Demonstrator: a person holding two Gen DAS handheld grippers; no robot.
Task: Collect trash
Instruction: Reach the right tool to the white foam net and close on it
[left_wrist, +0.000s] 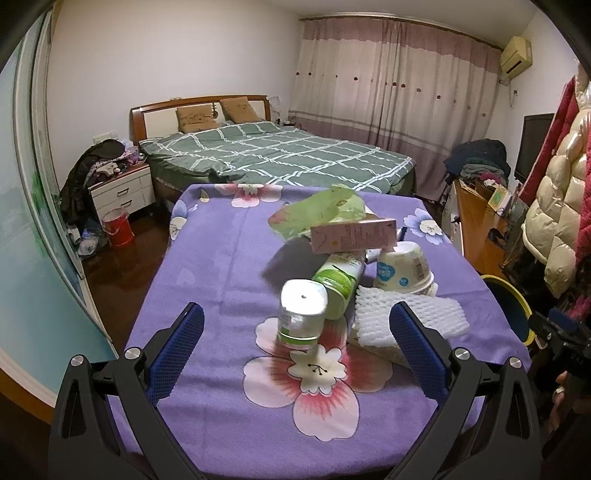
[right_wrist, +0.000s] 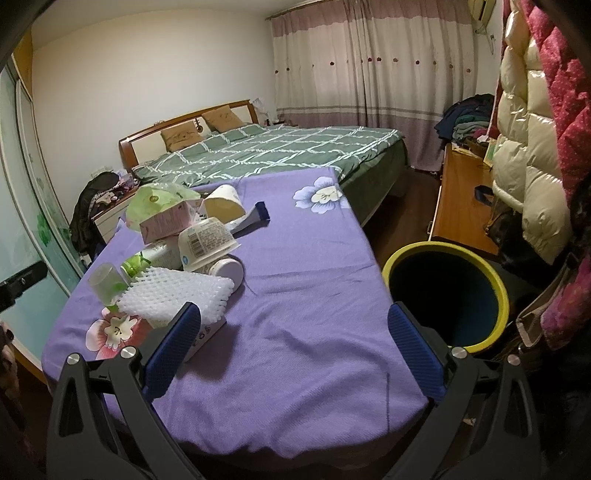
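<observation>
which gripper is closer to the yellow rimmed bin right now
Right. The right gripper hangs open over the table's edge with the yellow-rimmed bin just beyond its right finger. The left gripper, also open, faces the trash pile, with the bin off to its right.

A: What trash do I see?
B: I see a heap near the cloth's left edge: clear bottle (left_wrist: 301, 315) lying down, green-labelled bottle (left_wrist: 338, 282), white foam net (left_wrist: 406, 317), upturned tub (left_wrist: 404, 269), pink carton (left_wrist: 352, 234) topmost.
A: The bin (right_wrist: 445, 295)?
B: Yellow-rimmed, open, beside the right edge.

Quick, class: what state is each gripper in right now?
Left gripper: open, holding nothing.
Right gripper: open, holding nothing.
</observation>
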